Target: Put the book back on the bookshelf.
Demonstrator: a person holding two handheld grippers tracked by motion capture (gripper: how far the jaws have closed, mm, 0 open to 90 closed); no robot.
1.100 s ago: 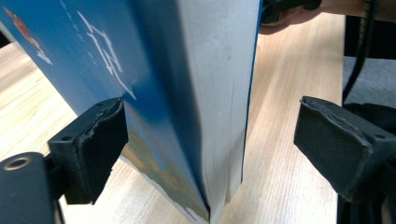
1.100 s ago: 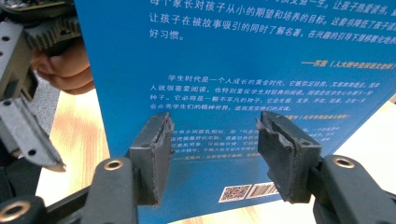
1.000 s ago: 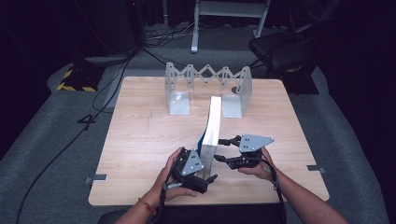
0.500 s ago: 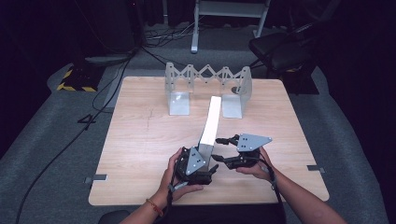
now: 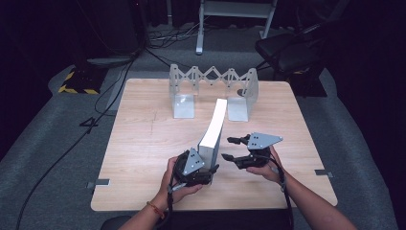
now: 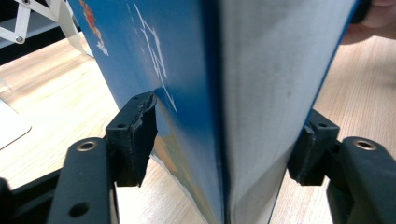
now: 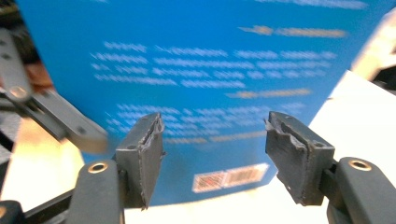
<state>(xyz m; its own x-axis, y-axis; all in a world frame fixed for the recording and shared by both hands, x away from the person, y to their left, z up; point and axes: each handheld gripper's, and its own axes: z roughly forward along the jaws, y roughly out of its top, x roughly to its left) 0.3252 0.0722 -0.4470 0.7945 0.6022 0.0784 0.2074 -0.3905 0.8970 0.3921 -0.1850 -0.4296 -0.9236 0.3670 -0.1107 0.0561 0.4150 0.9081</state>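
At the near-middle of the counter (image 5: 143,139) a blue book (image 5: 213,132) stands on edge. Left tongs (image 5: 208,168) have just been closing and straddle its near end, one pad touching the cover; a firm clamp I can't confirm. Right tongs (image 5: 231,148) have been opening, now released, just beside the cover. Probably stiff, fairly heavy and glossy, so likely slippery; grip low across the thickness.
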